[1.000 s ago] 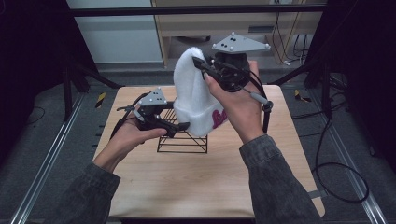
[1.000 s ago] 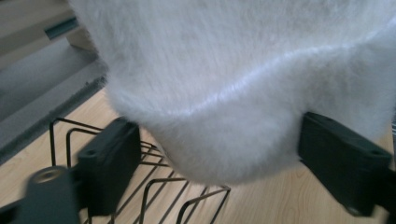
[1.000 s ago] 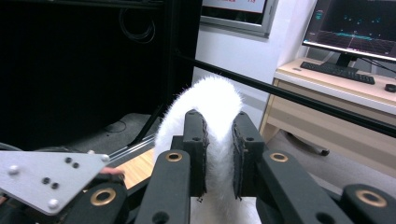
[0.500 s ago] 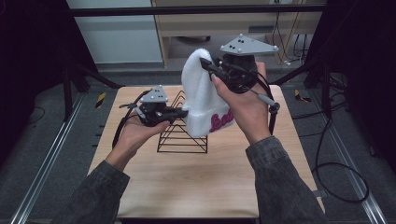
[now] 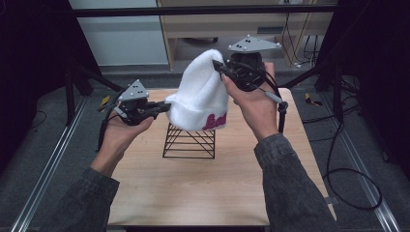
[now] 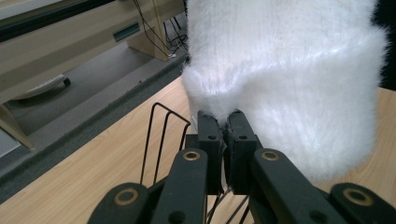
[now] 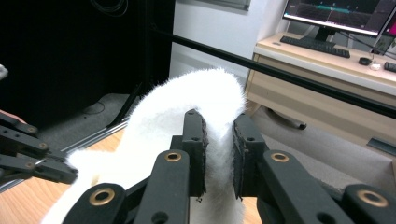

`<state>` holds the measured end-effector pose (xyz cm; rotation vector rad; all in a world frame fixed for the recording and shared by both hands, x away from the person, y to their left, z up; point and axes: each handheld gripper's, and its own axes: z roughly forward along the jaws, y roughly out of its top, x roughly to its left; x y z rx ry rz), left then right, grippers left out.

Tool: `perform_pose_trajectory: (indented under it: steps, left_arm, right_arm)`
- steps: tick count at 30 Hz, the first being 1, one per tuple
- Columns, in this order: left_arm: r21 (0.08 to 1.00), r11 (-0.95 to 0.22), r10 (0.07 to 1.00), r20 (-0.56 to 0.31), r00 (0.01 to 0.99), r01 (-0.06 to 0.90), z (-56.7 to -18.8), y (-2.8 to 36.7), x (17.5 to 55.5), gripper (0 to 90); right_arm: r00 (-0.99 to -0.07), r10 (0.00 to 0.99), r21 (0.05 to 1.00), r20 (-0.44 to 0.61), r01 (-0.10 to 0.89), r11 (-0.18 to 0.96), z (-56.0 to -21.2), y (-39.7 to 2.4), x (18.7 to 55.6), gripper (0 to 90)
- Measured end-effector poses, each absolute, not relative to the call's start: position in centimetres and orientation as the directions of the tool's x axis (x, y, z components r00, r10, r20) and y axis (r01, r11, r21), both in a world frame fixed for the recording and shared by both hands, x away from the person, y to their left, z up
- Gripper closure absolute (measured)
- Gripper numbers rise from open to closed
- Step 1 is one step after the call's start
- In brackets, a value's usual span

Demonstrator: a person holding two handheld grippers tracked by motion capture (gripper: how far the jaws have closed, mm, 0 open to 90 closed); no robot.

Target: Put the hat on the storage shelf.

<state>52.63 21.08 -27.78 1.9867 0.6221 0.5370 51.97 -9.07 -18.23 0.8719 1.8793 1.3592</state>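
Left tool (image 5: 163,107) has just been closing — a second ago its jaws were spread and short of the fabric, now they're pressed together on the folded brim of the white beanie (image 5: 200,94). The left gripper view confirms it: both pads are pinching a tuft of the brim's edge (image 6: 219,119), nearly touching each other.

Right tool (image 5: 218,67) is pinching the crown of the beanie, same as in the earlier frames; in the right gripper view the fleece is bunching between its jaws.

So the beanie is now hanging in the air on two grips — crown high on the right, brim low on the left, pink lettering facing the camera. It's sitting just above the black wire rack (image 5: 189,141), which is standing on the tabletop (image 5: 193,188); compared with a second ago the hat is riding a bit higher and more centred over the rack, and whether the brim is touching the wires I can't tell.

My read: with the second grip in place, the person is getting control of the opening — likely setting up to spread the brim and pull the hat down over the rack. Risk is the left pinch being shallow and slipping off the fuzz.
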Motion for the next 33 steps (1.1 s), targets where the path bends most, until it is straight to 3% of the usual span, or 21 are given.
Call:
perform_pose_trajectory:
  steps: [33]
  left_arm:
    - [0.854,-0.444,0.673,0.118,0.730,0.270,-30.7,23.0,55.1,86.4]
  right_arm:
    - [-0.587,0.804,0.940,-0.093,0.214,0.265,-22.0,-7.1,56.4,78.0]
